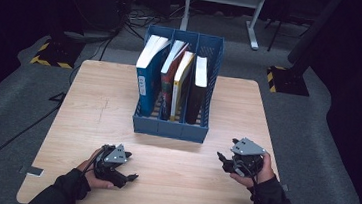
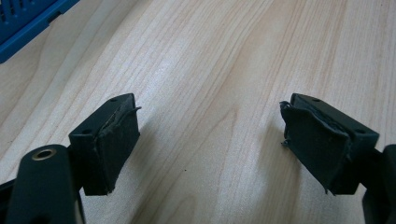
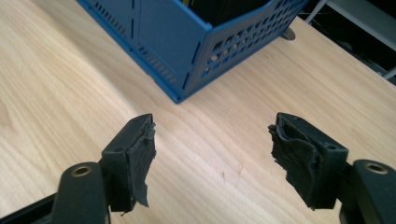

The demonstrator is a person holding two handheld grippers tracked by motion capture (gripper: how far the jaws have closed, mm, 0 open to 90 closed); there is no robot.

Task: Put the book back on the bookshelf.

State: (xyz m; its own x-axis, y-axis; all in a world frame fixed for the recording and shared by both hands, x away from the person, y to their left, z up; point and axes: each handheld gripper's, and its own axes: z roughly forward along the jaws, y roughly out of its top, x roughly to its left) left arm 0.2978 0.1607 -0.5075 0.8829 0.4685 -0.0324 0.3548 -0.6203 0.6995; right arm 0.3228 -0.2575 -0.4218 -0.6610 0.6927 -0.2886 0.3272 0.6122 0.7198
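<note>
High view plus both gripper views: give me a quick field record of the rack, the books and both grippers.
surface: wooden table
rack: blue file rack, three slots, mid-table toward the far edge
books: four upright; blue book in the left slot, red book and yellow-spined book in the middle, black book in the right
left gripper: jaws open, nothing between them, low over the near left of the table
right gripper: jaws open, nothing between them, near the rack's front right corner

Black tool bodies, grey three-cornered plates, torn pads, dark sleeves.
</note>
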